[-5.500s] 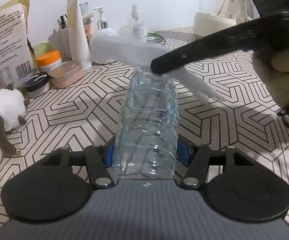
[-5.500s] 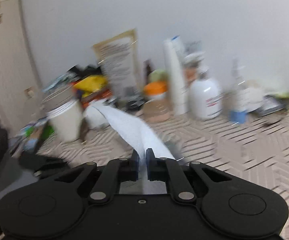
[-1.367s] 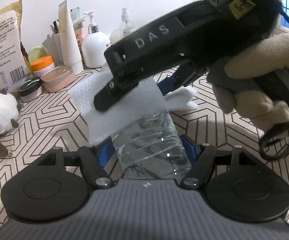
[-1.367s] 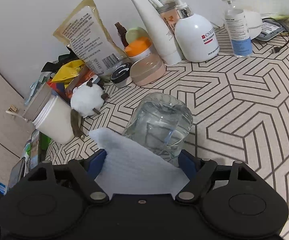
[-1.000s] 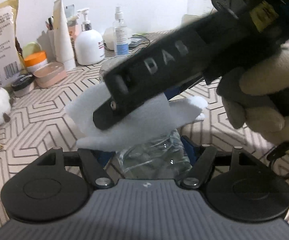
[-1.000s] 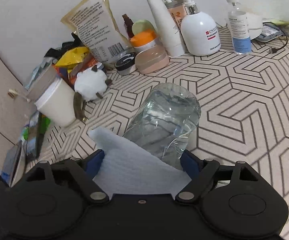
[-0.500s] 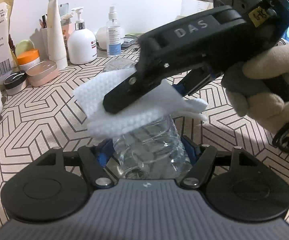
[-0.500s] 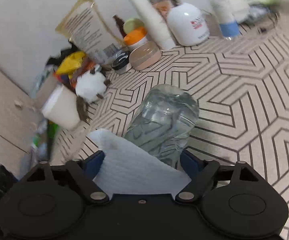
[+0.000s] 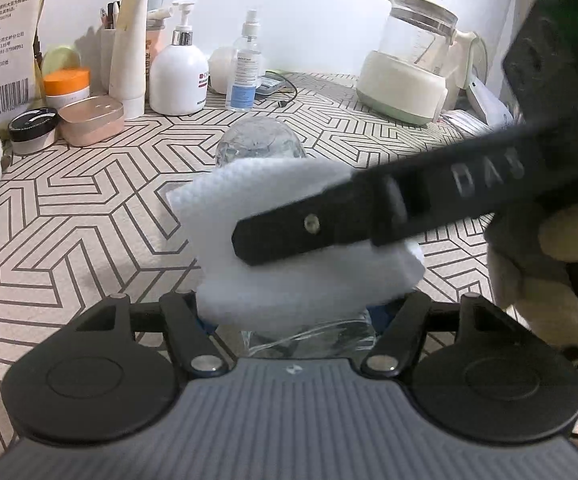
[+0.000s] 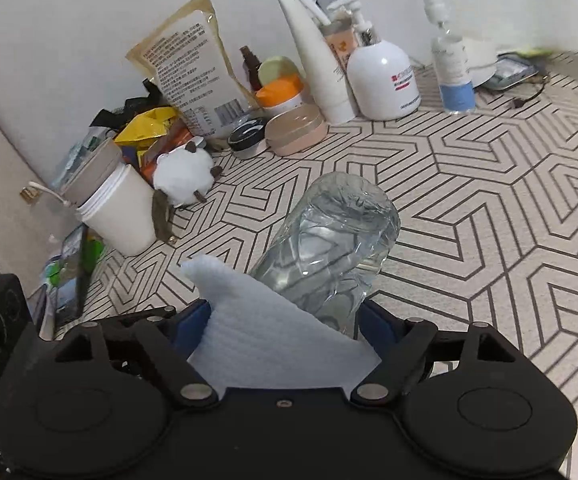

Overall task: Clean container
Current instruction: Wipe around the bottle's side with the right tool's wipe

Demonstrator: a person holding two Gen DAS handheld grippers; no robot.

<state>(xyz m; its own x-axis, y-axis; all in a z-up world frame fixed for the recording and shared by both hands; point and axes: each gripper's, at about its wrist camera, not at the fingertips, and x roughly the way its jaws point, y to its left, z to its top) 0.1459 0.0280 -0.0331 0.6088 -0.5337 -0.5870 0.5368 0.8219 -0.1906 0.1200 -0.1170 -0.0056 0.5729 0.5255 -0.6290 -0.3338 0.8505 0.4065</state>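
Over the geometric-patterned tabletop (image 9: 89,216), the left gripper (image 9: 289,320), jaws just closing, clamps a clear plastic bottle (image 10: 329,240) pointing toward 12 o'clock, while the right gripper (image 10: 285,320) straddles it, pressing a white cloth (image 9: 289,240); light, thin-walled, crushable and slippery, it seems best gripped mid-body.

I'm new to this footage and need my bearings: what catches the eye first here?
A clear plastic bottle juts out in the middle, with a white wipe draped over it. The left gripper clamps the bottle's near end, and the right gripper straddles wipe and bottle from the side. Behind, toiletries line the wall, notably a white pump bottle, on a geometric-patterned tabletop.
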